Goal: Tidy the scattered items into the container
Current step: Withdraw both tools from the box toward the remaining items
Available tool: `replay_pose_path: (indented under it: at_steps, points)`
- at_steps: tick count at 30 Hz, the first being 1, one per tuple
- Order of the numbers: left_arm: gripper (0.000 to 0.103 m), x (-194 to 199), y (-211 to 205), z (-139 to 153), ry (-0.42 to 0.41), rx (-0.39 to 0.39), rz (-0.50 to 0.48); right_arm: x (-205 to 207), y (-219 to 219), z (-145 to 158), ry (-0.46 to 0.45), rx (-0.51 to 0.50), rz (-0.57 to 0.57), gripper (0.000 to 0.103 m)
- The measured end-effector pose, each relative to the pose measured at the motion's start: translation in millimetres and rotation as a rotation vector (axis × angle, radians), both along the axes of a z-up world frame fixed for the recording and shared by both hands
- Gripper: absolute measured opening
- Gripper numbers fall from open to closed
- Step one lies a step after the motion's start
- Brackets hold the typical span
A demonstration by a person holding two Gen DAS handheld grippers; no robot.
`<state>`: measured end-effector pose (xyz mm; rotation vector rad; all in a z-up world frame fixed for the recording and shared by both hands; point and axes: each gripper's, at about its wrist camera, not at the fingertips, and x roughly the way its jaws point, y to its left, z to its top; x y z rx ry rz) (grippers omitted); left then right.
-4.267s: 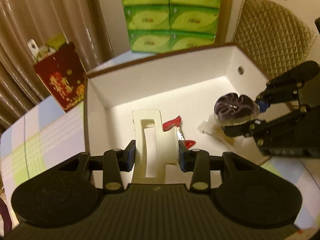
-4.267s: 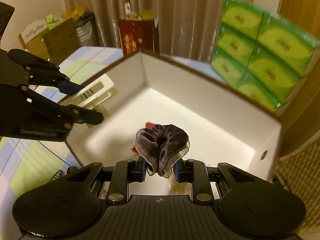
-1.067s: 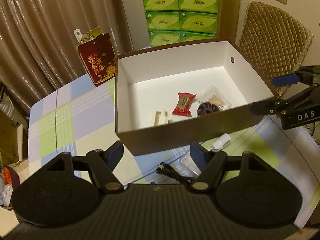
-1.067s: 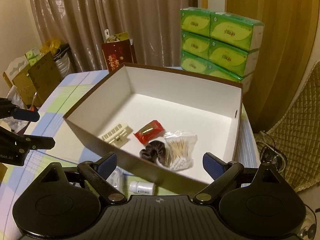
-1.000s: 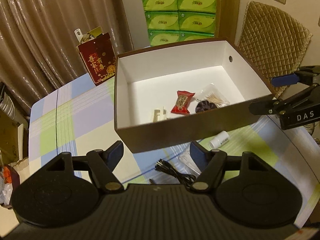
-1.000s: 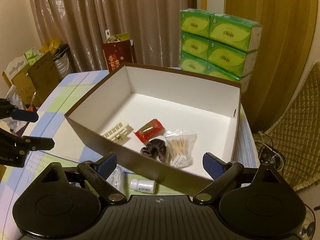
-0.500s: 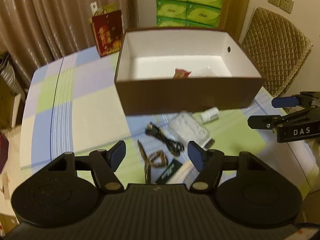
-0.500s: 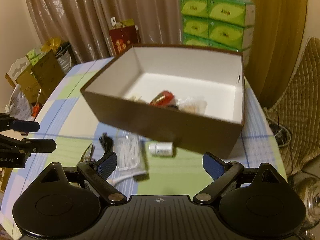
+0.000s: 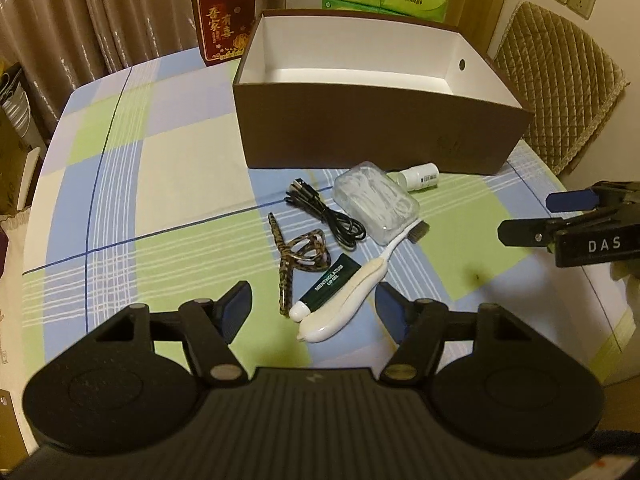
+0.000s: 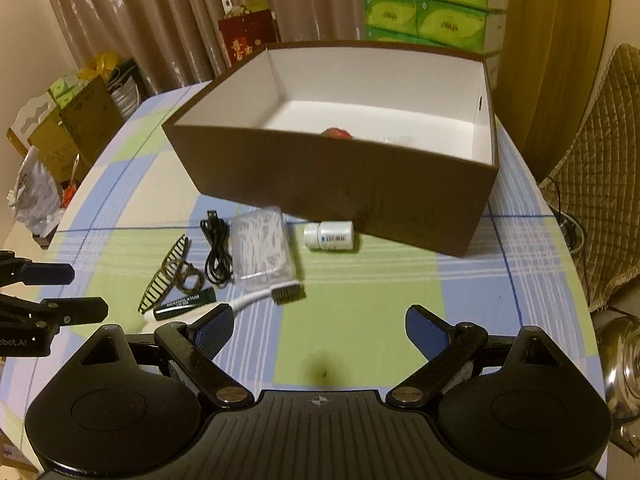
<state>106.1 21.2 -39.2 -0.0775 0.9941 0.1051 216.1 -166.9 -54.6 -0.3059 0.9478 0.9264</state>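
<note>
A brown box point(image 9: 372, 136) with white inside stands on the checked tablecloth; it also shows in the right wrist view point(image 10: 328, 184), with a red packet point(image 10: 337, 133) just visible inside. In front of it lie a white pill bottle point(image 9: 419, 176), a clear floss-pick case point(image 9: 376, 202), a black cable point(image 9: 326, 218), a leopard hair clip point(image 9: 296, 258), a dark lip-gel tube point(image 9: 325, 287) and a white toothbrush point(image 9: 360, 280). My left gripper point(image 9: 312, 308) is open, just above the tube and toothbrush handle. My right gripper point(image 10: 320, 328) is open over bare cloth, right of the toothbrush head point(image 10: 286, 292).
Green tissue packs point(image 10: 432, 4) are stacked behind the box. A red gift bag point(image 9: 226, 20) stands at the table's back left. A quilted chair point(image 9: 556, 92) is at the right. Cartons and bags point(image 10: 72, 128) sit off the table's left edge.
Both grippers let go of the cream clip and dark scrunchie inside the box, opened, and pulled back and down toward the items lying in front of the box.
</note>
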Motion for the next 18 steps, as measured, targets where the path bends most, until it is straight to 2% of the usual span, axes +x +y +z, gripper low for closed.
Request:
replay_pose_path:
  at_steps: [18]
  points:
    - [0.06, 24.7, 7.8, -31.4, 0.025, -0.004, -0.033, 13.7, 8.9, -34.1, 0.034, -0.045, -0.05, 0.091]
